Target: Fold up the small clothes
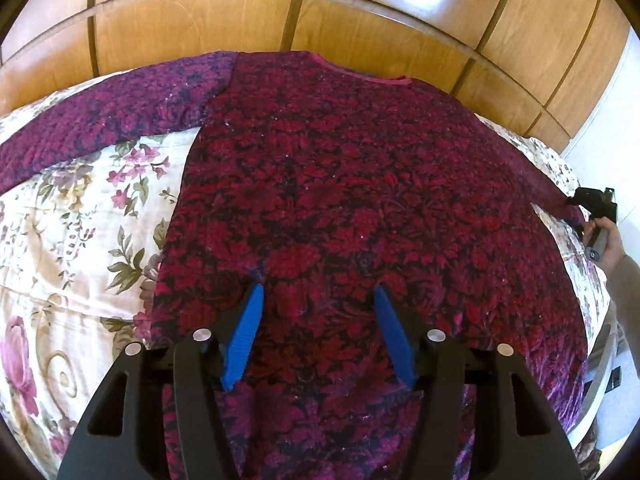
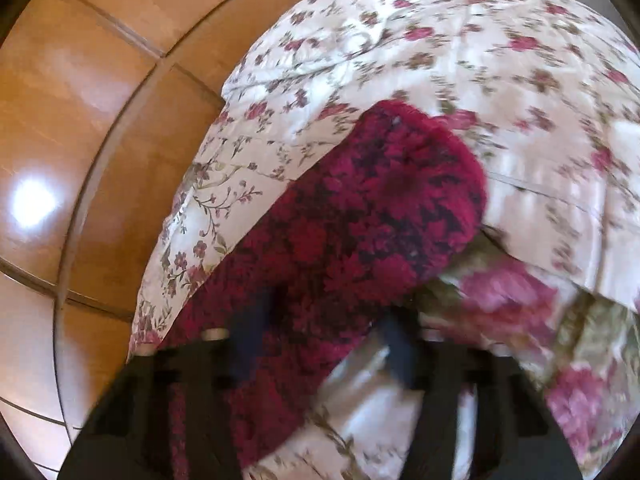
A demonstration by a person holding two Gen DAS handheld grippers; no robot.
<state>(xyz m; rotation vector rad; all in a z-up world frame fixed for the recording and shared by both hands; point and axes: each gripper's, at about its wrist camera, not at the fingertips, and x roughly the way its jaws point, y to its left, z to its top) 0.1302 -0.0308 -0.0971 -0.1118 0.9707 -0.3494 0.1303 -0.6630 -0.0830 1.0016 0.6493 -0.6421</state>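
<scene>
A dark red and purple floral knit top (image 1: 340, 184) lies spread flat on a floral bedspread (image 1: 80, 220), neckline at the far side. My left gripper (image 1: 318, 292) hovers over the top's lower body, its blue fingers (image 1: 244, 332) wide apart with nothing clamped: open. At the far right, my right gripper (image 1: 588, 204) sits at the end of the top's right sleeve. In the blurred right wrist view the right gripper (image 2: 326, 332) has its dark fingers standing apart with the sleeve (image 2: 360, 220) lying between and under them. The cuff (image 2: 420, 148) reaches beyond the fingertips.
Glossy wooden wardrobe doors (image 1: 320, 20) stand close behind the bed. The other sleeve (image 1: 100, 120) stretches out to the left. A hand and grey sleeve (image 1: 614, 252) hold the right gripper past the bed's right edge (image 1: 596, 320). A pillow (image 2: 480, 40) lies beyond the cuff.
</scene>
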